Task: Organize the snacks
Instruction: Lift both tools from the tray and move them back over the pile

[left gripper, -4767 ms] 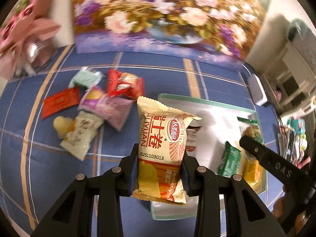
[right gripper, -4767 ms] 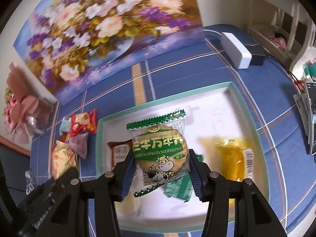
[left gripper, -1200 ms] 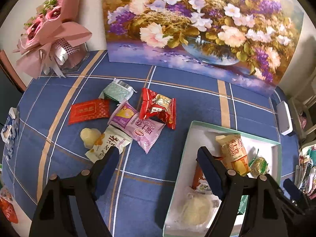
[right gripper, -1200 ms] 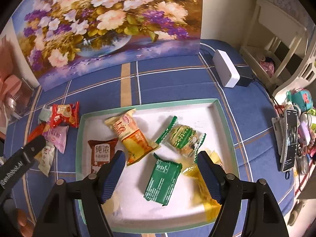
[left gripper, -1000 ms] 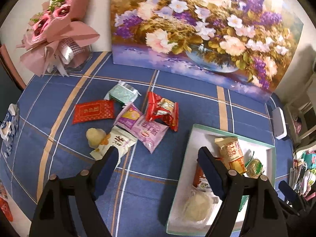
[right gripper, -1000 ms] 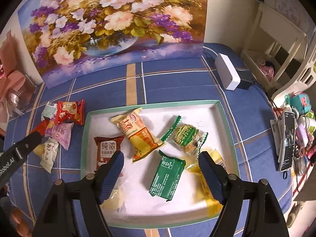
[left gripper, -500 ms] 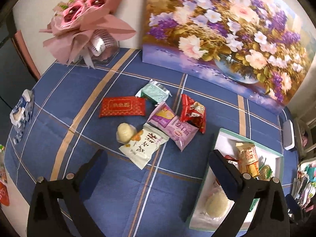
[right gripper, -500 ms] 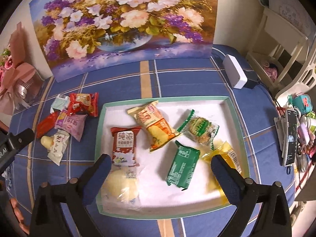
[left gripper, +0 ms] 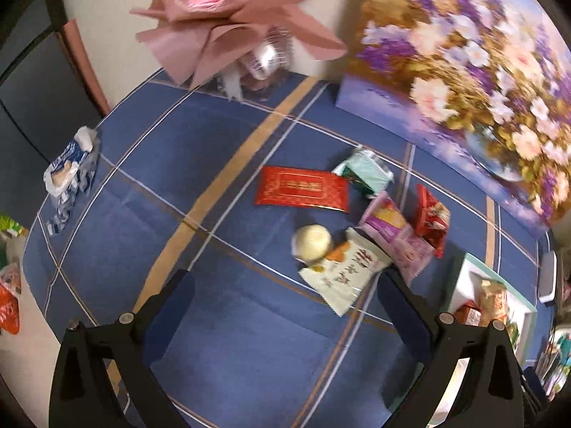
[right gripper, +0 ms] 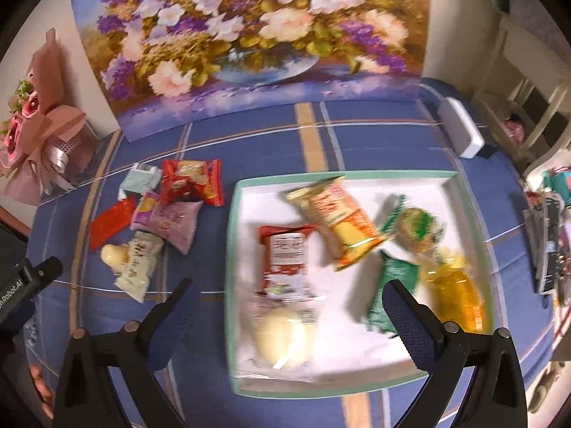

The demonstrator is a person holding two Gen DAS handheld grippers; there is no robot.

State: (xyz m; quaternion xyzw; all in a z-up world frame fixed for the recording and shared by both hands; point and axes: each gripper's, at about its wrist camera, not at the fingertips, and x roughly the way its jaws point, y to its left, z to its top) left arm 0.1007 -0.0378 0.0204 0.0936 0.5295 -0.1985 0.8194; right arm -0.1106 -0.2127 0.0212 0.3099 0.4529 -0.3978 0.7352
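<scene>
Loose snacks lie on the blue checked cloth: a red flat packet (left gripper: 302,189), a mint packet (left gripper: 365,172), a purple packet (left gripper: 396,235), a red packet (left gripper: 431,219), a round pale bun (left gripper: 311,241) and a white packet (left gripper: 344,273). My left gripper (left gripper: 285,301) hangs wide open above bare cloth, just near of the white packet. The white tray with a green rim (right gripper: 235,192) holds several snacks, among them a yellow packet (right gripper: 337,215), a red-and-white packet (right gripper: 287,255) and a green packet (right gripper: 392,285). My right gripper (right gripper: 291,308) stands open above the tray's near left part, holding nothing.
A flower painting (right gripper: 249,35) leans against the back wall. A pink bouquet (left gripper: 228,10) stands at the back left. A blue-white wrapper (left gripper: 67,174) lies near the left table edge. A white box (right gripper: 462,130) and clutter (right gripper: 549,242) sit to the right.
Both grippers slid left over the table. The left view now centres on the loose snacks with the tray at its right edge; the right view shifted so the tray's left rim sits between its fingers.
</scene>
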